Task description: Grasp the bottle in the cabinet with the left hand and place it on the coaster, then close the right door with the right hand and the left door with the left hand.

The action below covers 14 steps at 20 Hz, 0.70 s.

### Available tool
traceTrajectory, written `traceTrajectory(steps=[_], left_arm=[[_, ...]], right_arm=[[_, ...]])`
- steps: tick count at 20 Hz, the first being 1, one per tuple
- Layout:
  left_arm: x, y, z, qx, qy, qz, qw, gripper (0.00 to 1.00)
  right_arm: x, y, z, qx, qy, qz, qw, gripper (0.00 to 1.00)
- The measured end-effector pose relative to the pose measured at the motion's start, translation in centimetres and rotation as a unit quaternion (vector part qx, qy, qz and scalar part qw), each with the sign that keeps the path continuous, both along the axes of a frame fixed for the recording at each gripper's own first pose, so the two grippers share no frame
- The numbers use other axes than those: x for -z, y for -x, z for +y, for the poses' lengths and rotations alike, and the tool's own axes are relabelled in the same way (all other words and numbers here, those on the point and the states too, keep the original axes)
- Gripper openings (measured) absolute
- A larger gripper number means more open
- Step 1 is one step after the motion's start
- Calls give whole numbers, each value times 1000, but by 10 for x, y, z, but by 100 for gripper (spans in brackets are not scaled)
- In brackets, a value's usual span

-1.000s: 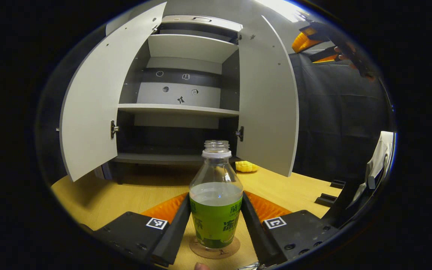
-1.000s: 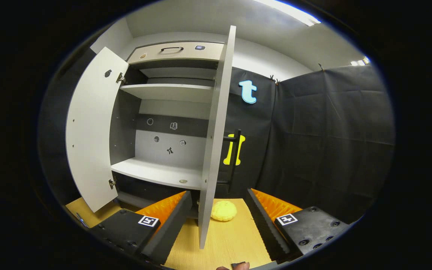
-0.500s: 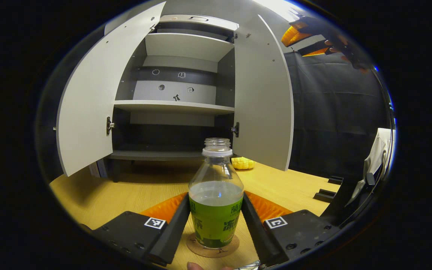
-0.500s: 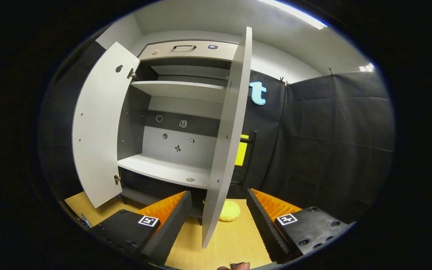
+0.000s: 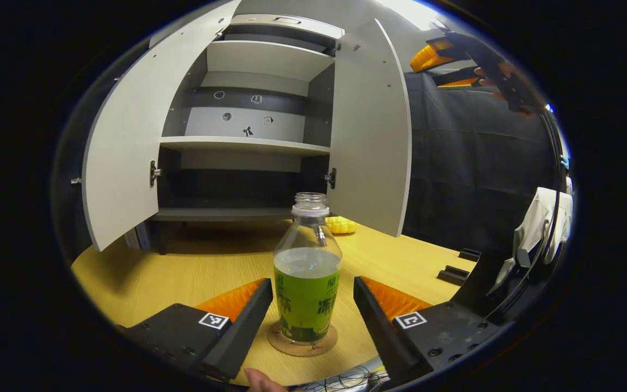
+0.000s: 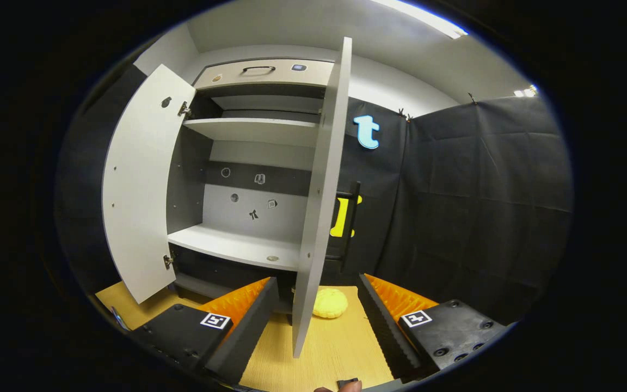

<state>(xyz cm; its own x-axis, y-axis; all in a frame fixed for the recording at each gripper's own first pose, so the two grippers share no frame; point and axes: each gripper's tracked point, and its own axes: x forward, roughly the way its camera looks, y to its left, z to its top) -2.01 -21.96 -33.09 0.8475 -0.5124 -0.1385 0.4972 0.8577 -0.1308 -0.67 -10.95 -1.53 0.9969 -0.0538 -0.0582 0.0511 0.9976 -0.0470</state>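
2 doors (image 5: 123,158) hang open; we see both grippers (image 5: 312,316) (image 6: 318,321) open, bottle (image 5: 307,272) on coaster (image 5: 302,343), yellow object (image 6: 330,303) behind right door (image 6: 319,218).

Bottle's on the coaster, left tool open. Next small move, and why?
Probably ease the right tool forward against the right door and start swinging it shut. The bottle stands upright on the coaster, the left tool is open around it, and both doors hang open.
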Motion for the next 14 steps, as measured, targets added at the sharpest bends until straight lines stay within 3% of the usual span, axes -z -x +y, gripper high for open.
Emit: traceTrajectory(steps=[4, 10, 14], left_arm=[[-44, 13, 50, -53, 3, 3, 999, 95], [-161, 5, 127, -152, 38, -29, 987, 95], [-217, 0, 190, -225, 41, -48, 972, 95]], right_arm=[[-4, -9, -39, 40, -8, -9, 999, 98], [-11, -40, -102, 90, -13, -16, 996, 98], [-30, -74, -109, 76, -27, -34, 996, 98]])
